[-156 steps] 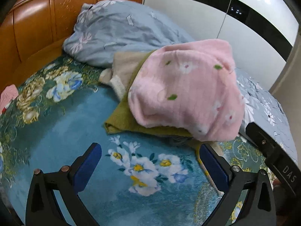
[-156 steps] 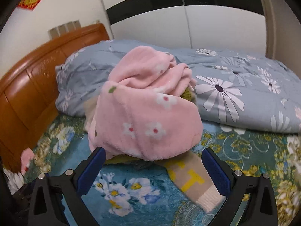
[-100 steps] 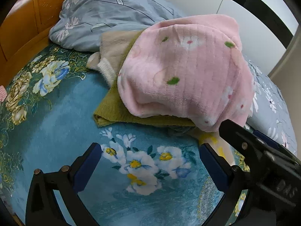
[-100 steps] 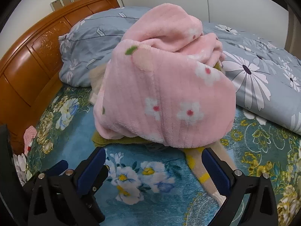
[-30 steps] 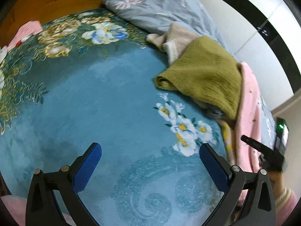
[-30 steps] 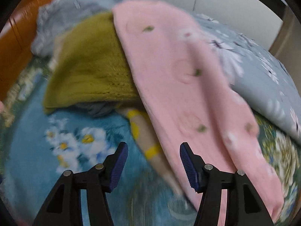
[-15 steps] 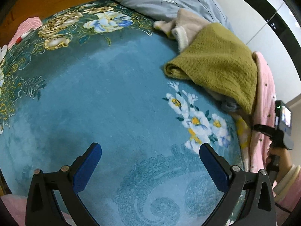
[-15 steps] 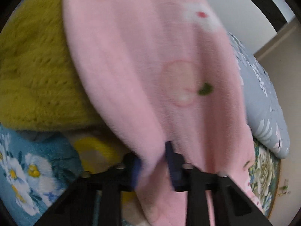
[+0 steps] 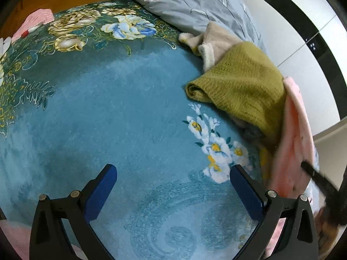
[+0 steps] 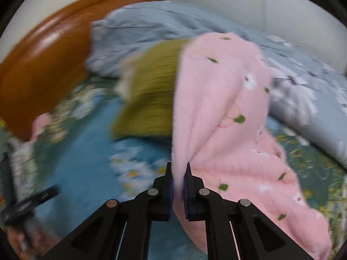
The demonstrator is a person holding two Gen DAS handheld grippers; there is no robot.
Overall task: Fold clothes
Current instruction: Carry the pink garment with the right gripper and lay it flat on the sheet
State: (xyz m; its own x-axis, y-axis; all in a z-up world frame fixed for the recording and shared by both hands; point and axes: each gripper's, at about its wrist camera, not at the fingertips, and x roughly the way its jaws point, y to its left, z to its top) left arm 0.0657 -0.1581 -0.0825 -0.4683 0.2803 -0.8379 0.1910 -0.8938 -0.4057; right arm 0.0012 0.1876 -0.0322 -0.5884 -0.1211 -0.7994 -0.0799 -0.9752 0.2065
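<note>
Setting: bed [image 9: 121, 117] dressed in a teal floral spread, with a wooden headboard [image 10: 43, 65] at its far end and white wardrobe panels [image 10: 249, 6] behind.
Pink garment: fleecy pink garment [image 10: 227, 112] printed with small flowers and green leaves; draped over the clothes pile and trailing down onto the spread at the pile's right side; one folded edge is drawn up off the pile into the right gripper.
Right gripper: right gripper [image 10: 178, 173], blue pads nearly together, pinching the pink garment's edge between them; the fabric hangs from the pinch to either side.
Olive knit: olive knit [image 9: 238, 86], just beside and partly under the pink garment, its rolled edge resting on the spread.
Beige garment: beige garment [image 9: 214, 41] with a pale cuff, lodged under the olive knit on the headboard side.
Yellow-marked cloth: only a small part [image 9: 263, 158] shows at the pile's foot; item cannot be told.
Left gripper: left gripper [image 9: 173, 183], blue pads spread wide, nothing between them; hovers over bare spread, well apart from the pile.
Quilt: grey-blue flowered quilt [image 10: 151, 28], bunched behind the pile against the headboard.
Small pink item: pink cloth [image 9: 34, 21] at the bed's left edge near the headboard; kind cannot be told.
Picture quality: right wrist view is motion-blurred on its left half.
</note>
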